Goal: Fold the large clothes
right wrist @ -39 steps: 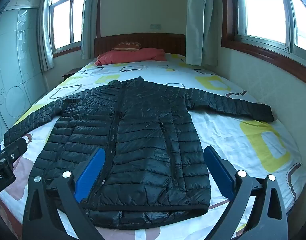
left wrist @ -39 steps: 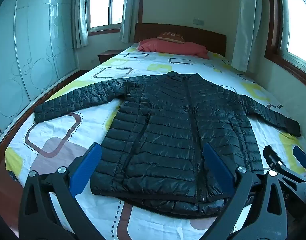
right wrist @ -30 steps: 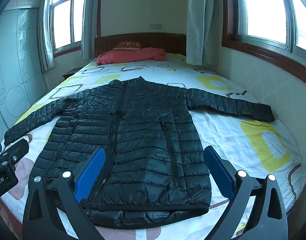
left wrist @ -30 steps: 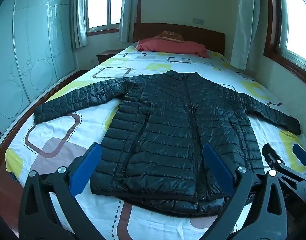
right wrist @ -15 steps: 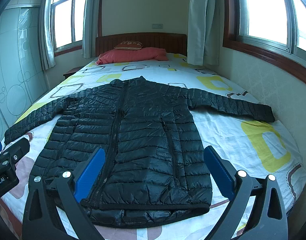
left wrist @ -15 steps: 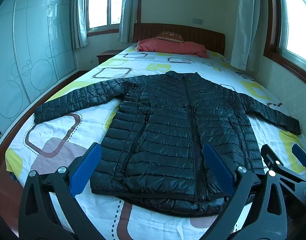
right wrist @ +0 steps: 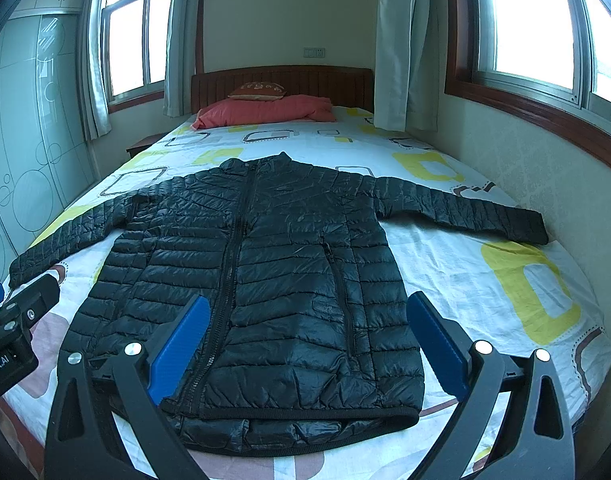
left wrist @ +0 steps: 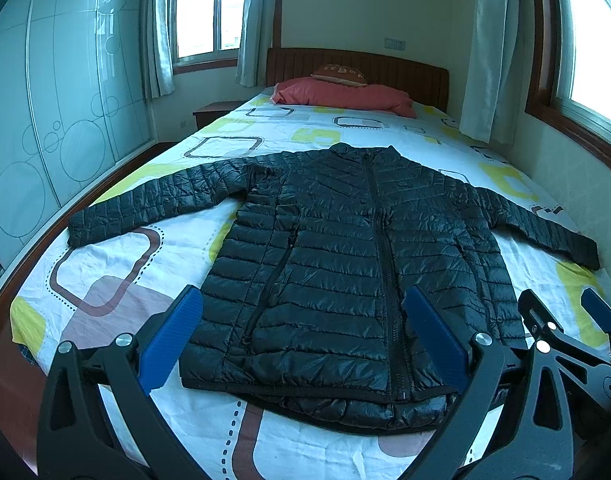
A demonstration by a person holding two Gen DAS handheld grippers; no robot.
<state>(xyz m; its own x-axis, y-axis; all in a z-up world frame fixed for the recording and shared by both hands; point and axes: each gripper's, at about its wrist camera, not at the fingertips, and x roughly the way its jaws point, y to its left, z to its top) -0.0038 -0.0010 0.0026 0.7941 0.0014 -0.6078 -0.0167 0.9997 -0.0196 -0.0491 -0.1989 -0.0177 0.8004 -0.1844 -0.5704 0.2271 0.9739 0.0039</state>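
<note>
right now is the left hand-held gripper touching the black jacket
Apart. The right wrist view shows the left hand-held gripper at the frame's left edge, open, with patterned bedsheet between it and the black jacket.

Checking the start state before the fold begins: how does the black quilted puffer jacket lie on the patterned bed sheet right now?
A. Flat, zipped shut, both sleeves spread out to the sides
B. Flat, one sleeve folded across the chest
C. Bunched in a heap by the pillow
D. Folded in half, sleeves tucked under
A: the black quilted puffer jacket lies flat on the patterned bed sheet, front zip closed, each sleeve stretched outward.
</note>
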